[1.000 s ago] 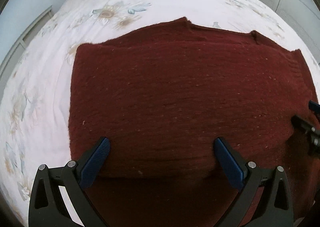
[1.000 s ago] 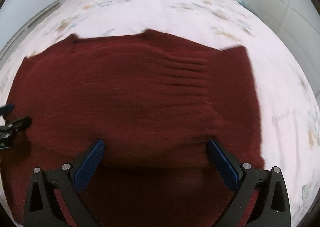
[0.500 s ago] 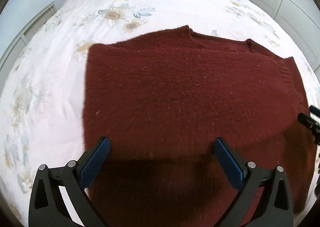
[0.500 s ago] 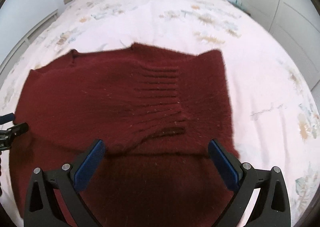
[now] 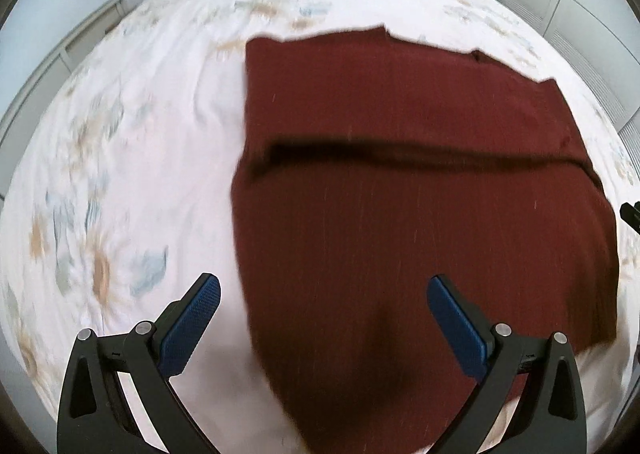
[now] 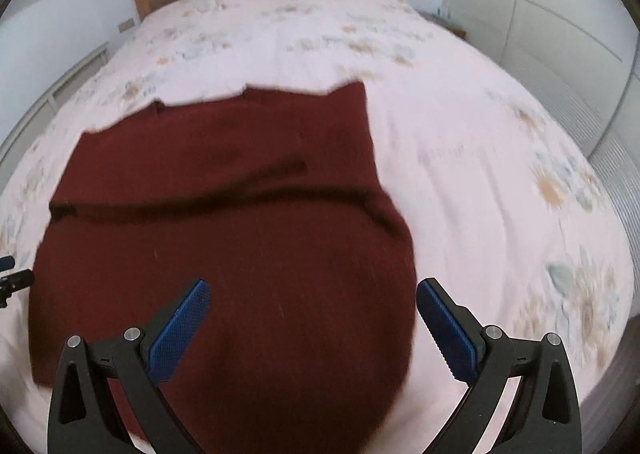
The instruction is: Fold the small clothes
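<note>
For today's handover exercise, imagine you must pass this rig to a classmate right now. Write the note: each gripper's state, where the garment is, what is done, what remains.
Left gripper: open, holding nothing, above the sweater's near left edge.
Right gripper: open, holding nothing, above the sweater's near right part.
The dark red sweater lies on the floral bedspread, not touched by either gripper.
Done: sleeves seem folded in; a crosswise ridge shows one layer lying over another.
Left: probably one more fold to make it compact, then smooth it. The frames are blurred, so check the edges first.

Floral bed [image 5: 168, 102], folded maroon sweater [image 5: 400, 142] on it
</note>
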